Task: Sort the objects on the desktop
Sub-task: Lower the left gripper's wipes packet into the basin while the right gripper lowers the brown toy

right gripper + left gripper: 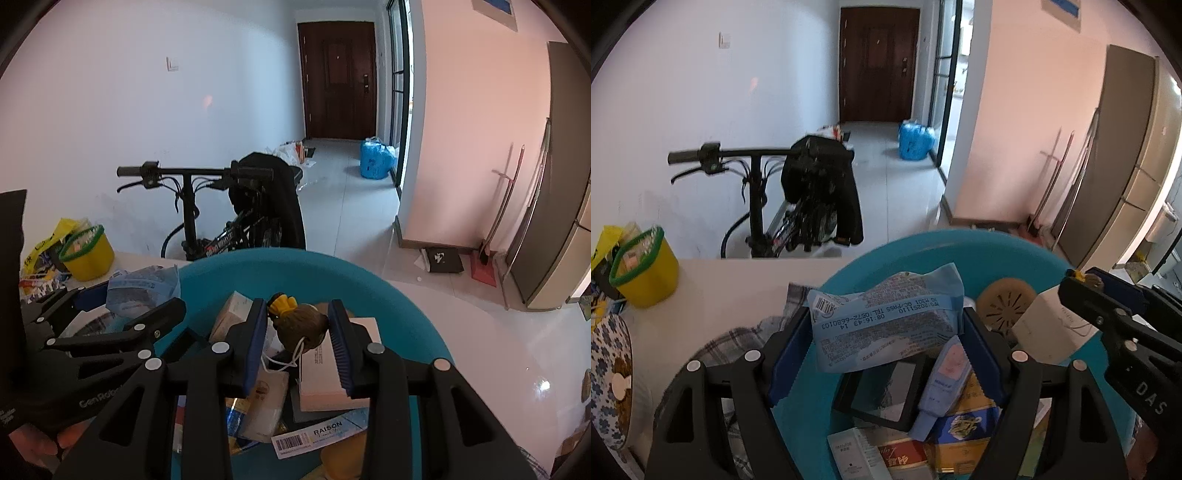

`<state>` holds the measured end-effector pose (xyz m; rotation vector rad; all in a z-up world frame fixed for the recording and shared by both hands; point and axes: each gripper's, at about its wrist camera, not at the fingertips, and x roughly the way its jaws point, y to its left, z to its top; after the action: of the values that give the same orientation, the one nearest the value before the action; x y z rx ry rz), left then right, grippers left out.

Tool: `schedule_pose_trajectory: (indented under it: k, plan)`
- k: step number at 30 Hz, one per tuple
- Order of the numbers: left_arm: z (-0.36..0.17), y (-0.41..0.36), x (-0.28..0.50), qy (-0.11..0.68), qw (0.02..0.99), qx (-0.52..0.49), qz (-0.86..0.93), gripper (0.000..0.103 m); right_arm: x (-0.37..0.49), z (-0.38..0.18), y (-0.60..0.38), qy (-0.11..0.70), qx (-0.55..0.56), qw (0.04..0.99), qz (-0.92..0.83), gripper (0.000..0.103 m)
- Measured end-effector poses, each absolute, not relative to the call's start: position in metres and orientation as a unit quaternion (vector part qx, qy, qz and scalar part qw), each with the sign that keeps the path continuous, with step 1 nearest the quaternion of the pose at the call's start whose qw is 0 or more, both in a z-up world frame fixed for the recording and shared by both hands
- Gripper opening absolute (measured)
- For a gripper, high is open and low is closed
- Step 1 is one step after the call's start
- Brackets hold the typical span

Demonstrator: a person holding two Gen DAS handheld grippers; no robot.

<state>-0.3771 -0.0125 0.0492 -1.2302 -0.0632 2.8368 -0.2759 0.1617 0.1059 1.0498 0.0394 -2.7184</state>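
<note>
A teal basin (923,251) on the white table holds several small boxes, a tube and a black frame; it also shows in the right wrist view (295,266). My left gripper (886,321) is shut on a light blue wipes packet (886,314) and holds it over the basin's left side; the packet also shows in the right wrist view (144,284). My right gripper (299,325) is shut on a brown and yellow toy figure (301,321) with a white string, above the basin's contents. In the left wrist view the right gripper (1086,280) is at the right.
A yellow bucket (646,269) with a green rim stands at the table's far left, with packets beside it. A plaid cloth (738,343) lies left of the basin. A bicycle (798,192) stands beyond the table edge. A fridge (1126,155) is at the right.
</note>
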Motion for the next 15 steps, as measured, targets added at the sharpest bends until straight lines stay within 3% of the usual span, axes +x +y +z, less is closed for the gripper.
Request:
schedule_pose_trajectory:
  k: [15]
  plan:
    - [0.025, -0.02, -0.391, -0.053, 0.032, -0.45, 0.891, 0.081, -0.283, 0.09, 0.161, 0.013, 0.387, 0.128, -0.913, 0.033]
